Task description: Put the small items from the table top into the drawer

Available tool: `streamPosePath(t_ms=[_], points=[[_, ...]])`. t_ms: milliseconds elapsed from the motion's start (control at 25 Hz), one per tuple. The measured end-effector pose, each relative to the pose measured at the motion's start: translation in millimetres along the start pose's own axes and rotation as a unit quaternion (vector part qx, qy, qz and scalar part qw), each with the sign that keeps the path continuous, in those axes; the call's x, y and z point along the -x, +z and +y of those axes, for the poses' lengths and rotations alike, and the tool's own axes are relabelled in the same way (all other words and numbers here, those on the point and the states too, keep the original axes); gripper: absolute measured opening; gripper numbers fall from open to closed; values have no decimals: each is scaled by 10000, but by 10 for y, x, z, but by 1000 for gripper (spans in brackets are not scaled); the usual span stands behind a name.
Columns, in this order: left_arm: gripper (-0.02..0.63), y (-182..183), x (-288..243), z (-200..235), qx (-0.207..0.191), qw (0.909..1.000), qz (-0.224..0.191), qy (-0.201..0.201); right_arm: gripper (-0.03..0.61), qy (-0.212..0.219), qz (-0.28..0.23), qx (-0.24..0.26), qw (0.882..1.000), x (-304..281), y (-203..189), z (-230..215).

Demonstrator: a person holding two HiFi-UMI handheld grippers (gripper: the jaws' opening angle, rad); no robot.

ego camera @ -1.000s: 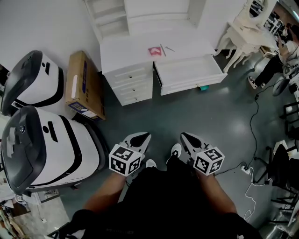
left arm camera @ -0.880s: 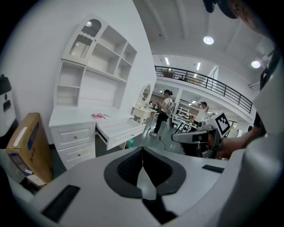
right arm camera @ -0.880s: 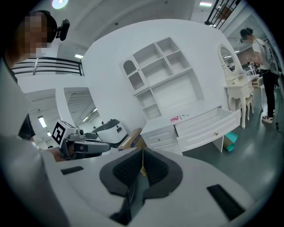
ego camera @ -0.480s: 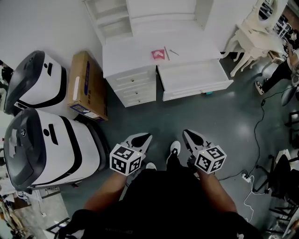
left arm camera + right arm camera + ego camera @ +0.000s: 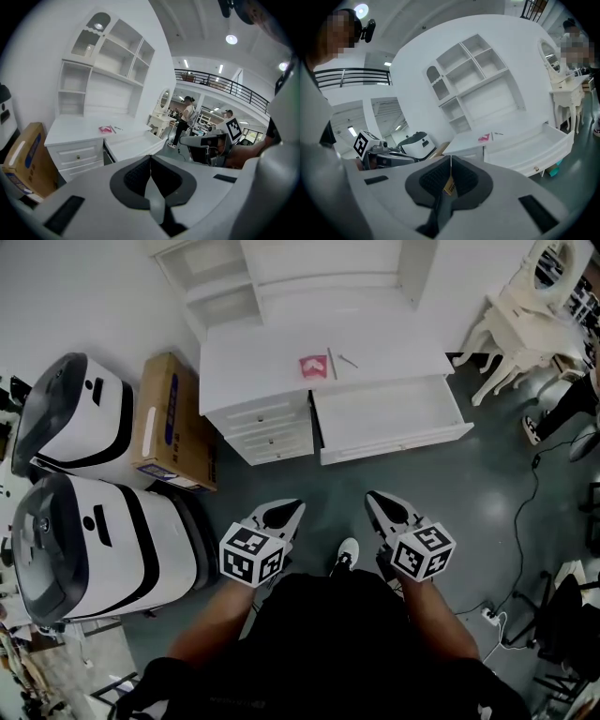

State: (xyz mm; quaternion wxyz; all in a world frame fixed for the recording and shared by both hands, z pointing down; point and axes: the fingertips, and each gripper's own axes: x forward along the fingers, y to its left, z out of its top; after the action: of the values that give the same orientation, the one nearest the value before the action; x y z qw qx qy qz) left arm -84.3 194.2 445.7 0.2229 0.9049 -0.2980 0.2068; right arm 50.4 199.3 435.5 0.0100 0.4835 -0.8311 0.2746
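Both tools ride low and idle. The left tool (image 5: 288, 511) has its jaws pressed together on nothing, and the right tool (image 5: 373, 499) is the same, pads meeting at the tips. A tan scrap shows low in the right tool's gap, which I take for the cardboard box (image 5: 172, 418) on the floor behind, not a load. They hang at waist level, well apart from the table (image 5: 253, 348), because the person stands back on the grey floor; my read is that the approach comes first, with no grasp yet.

Over on the table, the small items wait: a pink item (image 5: 313, 366) and two thin sticks (image 5: 330, 343) just beside it, all near the front edge. Right below them the drawer (image 5: 389, 418) hangs pulled out, looking bare inside, so the drop looks short once something is picked.

Now the hard parts. That pink item is too small to name, and the sticks could be pens or pins; I cannot tell. The drawer's back end tucks under the table edge, out of sight. A teal thing (image 5: 553, 171) peeks from beneath the drawer, mostly cut off. The person's dark clothing blocks the floor at the bottom of the head view.
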Motion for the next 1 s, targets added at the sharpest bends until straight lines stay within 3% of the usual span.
streamPosePath(t_ms=[360,640,1000], points=[[11,382,-409,77,5,9993,-102,364,28,306,94,138,9994,-129,315,-462],[11,259,-555,61,274,9979,55,586,28,420,309,22,9986,-156,252,-705],[11,332,-657,107,227,9979,148,587,28,502,324,-113,9981,-301,215,-761]])
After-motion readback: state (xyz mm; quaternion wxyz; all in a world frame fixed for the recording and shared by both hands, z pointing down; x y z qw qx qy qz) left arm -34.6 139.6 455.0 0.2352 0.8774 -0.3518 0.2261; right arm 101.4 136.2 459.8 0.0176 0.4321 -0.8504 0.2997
